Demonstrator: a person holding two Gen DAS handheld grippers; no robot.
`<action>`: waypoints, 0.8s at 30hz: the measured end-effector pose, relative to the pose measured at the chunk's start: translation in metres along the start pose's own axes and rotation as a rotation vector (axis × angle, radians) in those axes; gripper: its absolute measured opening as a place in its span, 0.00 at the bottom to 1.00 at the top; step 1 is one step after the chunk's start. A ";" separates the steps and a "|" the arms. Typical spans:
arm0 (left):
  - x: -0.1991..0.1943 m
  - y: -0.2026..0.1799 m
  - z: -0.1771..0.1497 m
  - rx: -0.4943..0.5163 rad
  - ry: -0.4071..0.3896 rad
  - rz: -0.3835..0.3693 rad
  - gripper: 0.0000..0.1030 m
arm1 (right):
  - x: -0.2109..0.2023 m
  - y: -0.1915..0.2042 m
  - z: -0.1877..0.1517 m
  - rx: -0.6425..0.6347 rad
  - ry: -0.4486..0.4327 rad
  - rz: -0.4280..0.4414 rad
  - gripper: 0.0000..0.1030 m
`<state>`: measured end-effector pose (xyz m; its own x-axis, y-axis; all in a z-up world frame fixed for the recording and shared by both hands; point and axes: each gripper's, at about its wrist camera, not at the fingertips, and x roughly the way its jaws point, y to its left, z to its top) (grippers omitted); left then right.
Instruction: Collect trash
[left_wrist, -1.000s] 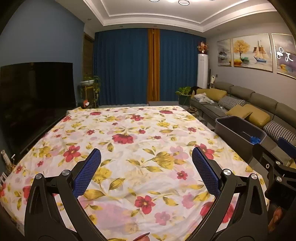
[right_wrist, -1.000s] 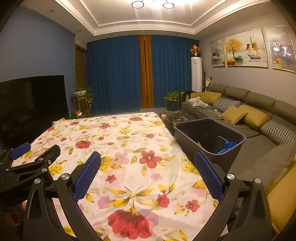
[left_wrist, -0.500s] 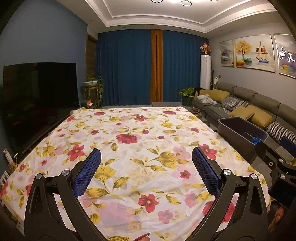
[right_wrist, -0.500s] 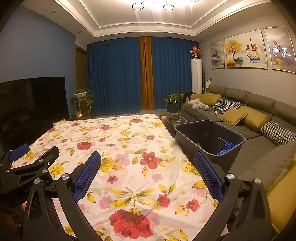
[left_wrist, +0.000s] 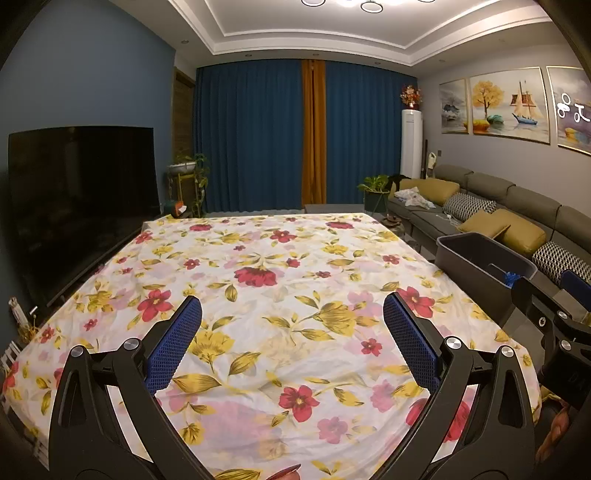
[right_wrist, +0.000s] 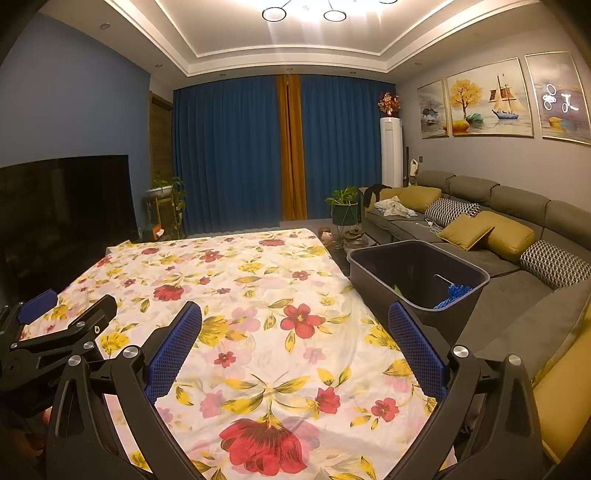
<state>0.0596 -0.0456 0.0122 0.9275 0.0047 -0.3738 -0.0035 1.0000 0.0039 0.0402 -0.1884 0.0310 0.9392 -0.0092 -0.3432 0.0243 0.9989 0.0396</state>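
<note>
A dark grey bin (right_wrist: 417, 273) stands at the right edge of the table, between it and the sofa; a blue crumpled item (right_wrist: 453, 294) and a bit of green lie inside. The left wrist view shows the same bin (left_wrist: 480, 260) at the right. The table wears a floral cloth (left_wrist: 280, 295) with no loose trash showing on it. My left gripper (left_wrist: 291, 312) is open above the cloth's near end, nothing between its blue pads. My right gripper (right_wrist: 294, 316) is open too, empty, with the bin just beyond its right finger (right_wrist: 413, 347).
A large dark TV (left_wrist: 77, 199) stands along the table's left side. A grey sofa (right_wrist: 517, 229) with yellow and patterned cushions runs along the right wall. Blue curtains, potted plants (right_wrist: 343, 206) and a white floor-standing unit (right_wrist: 391, 151) are at the far end.
Both views have tilted up and turned slightly, so the table and bin sit a little lower in frame. Both grippers stay open and empty.
</note>
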 end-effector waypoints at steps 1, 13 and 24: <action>0.000 0.000 0.000 0.000 -0.001 0.000 0.94 | 0.000 0.000 0.000 0.000 0.000 0.000 0.94; -0.001 0.002 0.001 0.003 -0.002 0.000 0.94 | -0.002 0.002 0.003 0.002 -0.004 -0.002 0.94; -0.002 0.001 0.002 0.005 -0.003 -0.001 0.94 | -0.003 0.002 0.004 0.005 -0.005 -0.003 0.94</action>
<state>0.0582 -0.0447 0.0146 0.9285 0.0037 -0.3714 -0.0007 1.0000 0.0081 0.0391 -0.1864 0.0358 0.9410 -0.0124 -0.3383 0.0287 0.9987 0.0432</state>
